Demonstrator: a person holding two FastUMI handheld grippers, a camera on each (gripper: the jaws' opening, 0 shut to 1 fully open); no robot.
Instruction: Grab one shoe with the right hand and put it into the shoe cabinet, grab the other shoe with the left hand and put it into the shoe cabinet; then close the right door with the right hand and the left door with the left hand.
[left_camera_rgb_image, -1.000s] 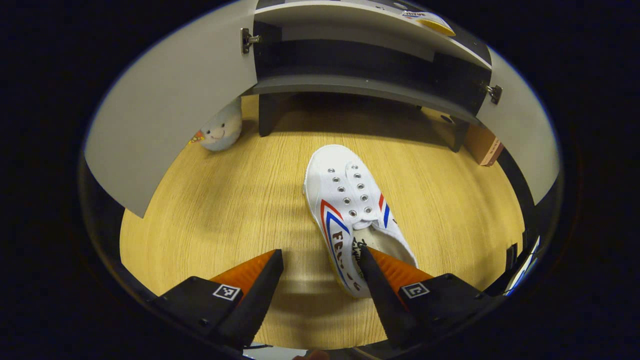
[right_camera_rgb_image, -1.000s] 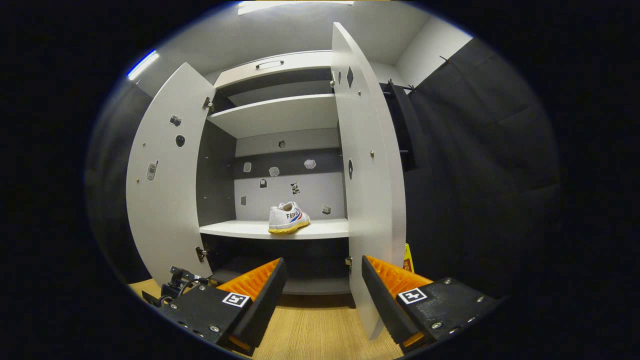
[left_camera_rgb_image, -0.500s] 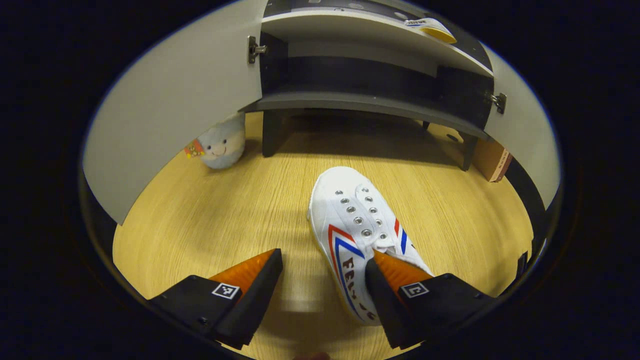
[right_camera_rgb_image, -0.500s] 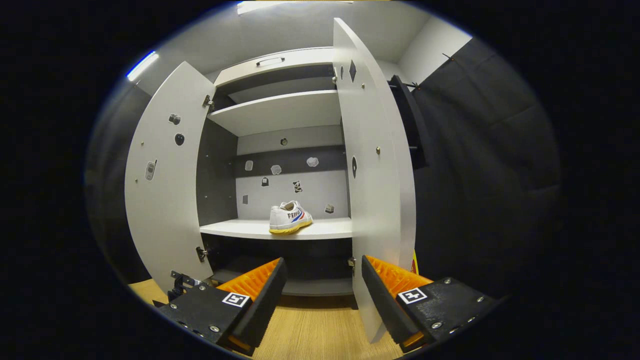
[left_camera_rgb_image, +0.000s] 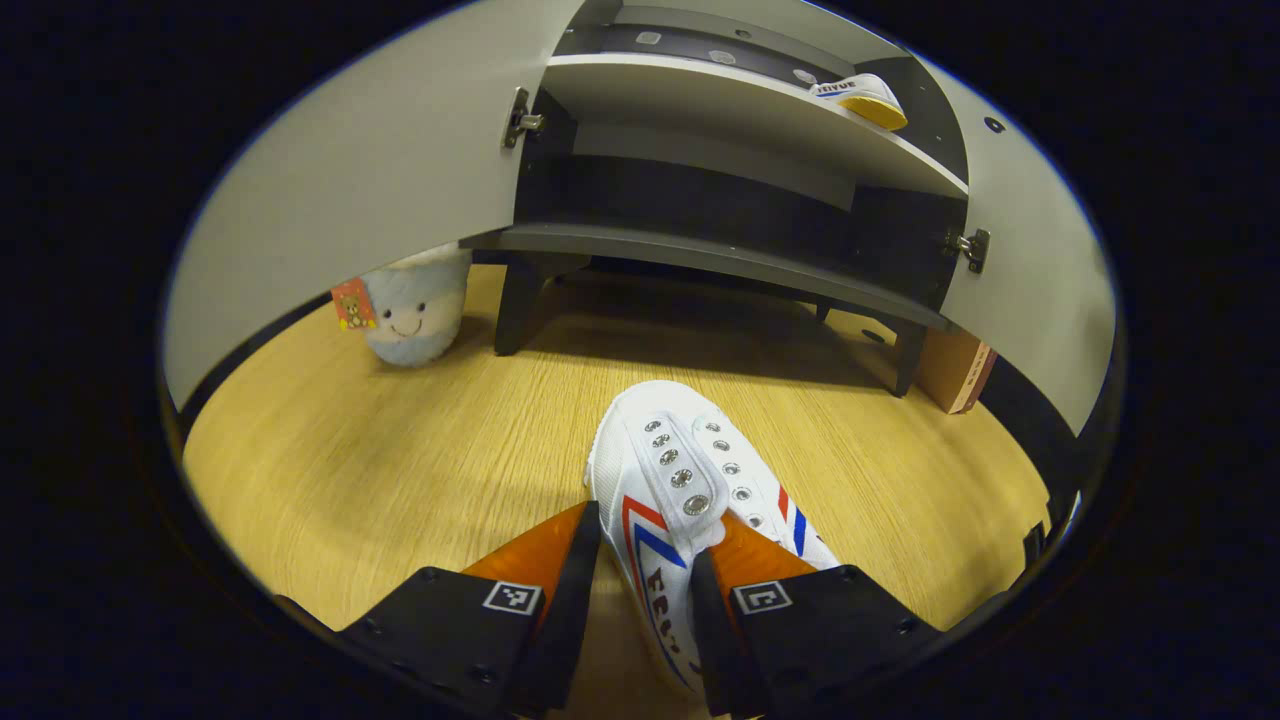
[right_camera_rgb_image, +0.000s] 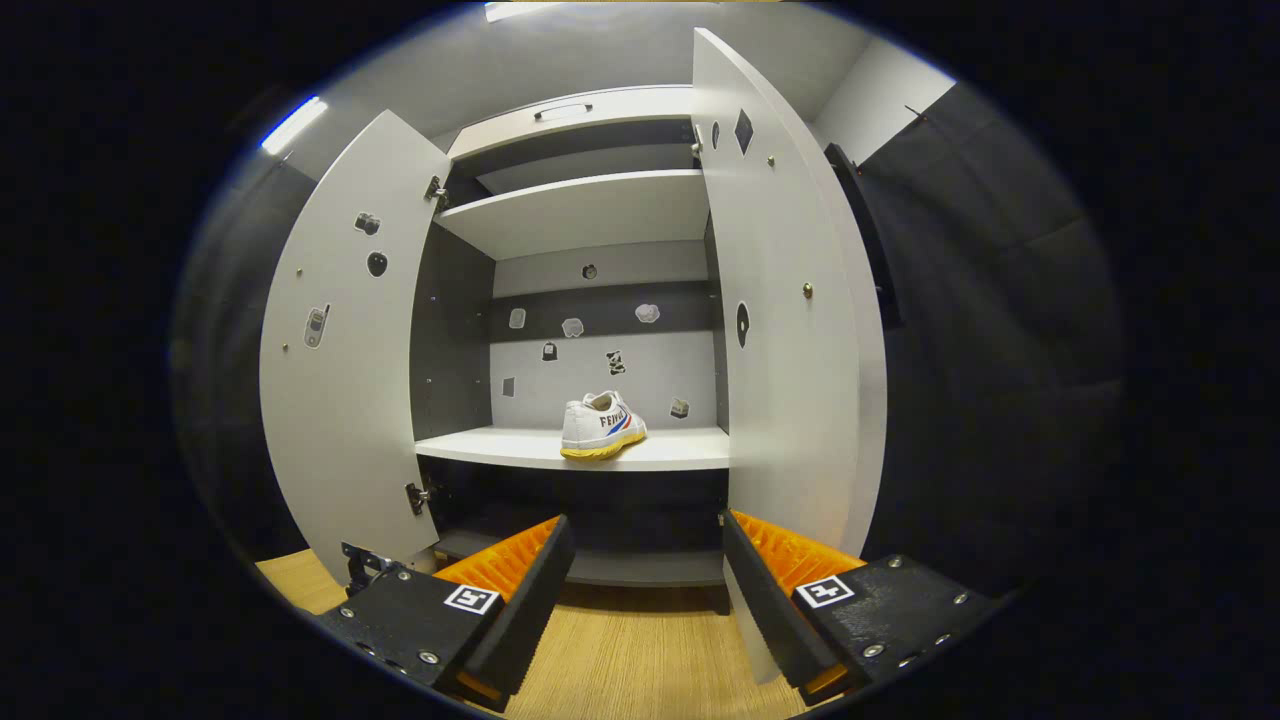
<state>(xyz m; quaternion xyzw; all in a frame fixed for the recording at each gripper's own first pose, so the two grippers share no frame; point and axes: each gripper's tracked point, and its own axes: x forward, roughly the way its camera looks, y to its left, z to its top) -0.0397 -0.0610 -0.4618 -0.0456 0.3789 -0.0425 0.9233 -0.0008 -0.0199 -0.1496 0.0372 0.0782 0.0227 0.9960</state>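
So your left tongs (left_camera_rgb_image: 640, 570) are clamped around the side wall of the white shoe (left_camera_rgb_image: 690, 500) near its heel end: one finger sits outside the shoe on its striped side, the other is tucked down inside the opening next to the tongue, and both press on the canvas. The shoe's toe points away from you toward the shoe cabinet (left_camera_rgb_image: 700, 250), over the wooden floor (left_camera_rgb_image: 400, 470); I can't tell whether the sole is touching the boards or just off them.

Past the toe you've got the cabinet's dark bottom shelf standing on short legs, with both doors swung wide open. A little plush toy (left_camera_rgb_image: 415, 305) sits on the floor just beside the cabinet's left leg, partly tucked behind the left door (left_camera_rgb_image: 380, 190), and a brown box (left_camera_rgb_image: 955, 370) leans by the right leg. Up on the pale shelf (left_camera_rgb_image: 720, 105) the other shoe (left_camera_rgb_image: 860, 95) is already parked, toward its right end.

Your right tongs (right_camera_rgb_image: 645, 580) are spread apart with nothing between the fingers, hanging in front of the cabinet, low down and close to the right door (right_camera_rgb_image: 790, 330). From there you look straight in at that other shoe on the middle shelf, heel toward you, yellow sole flat on the board. Small stickers dot the back panel and the inner faces of both doors.
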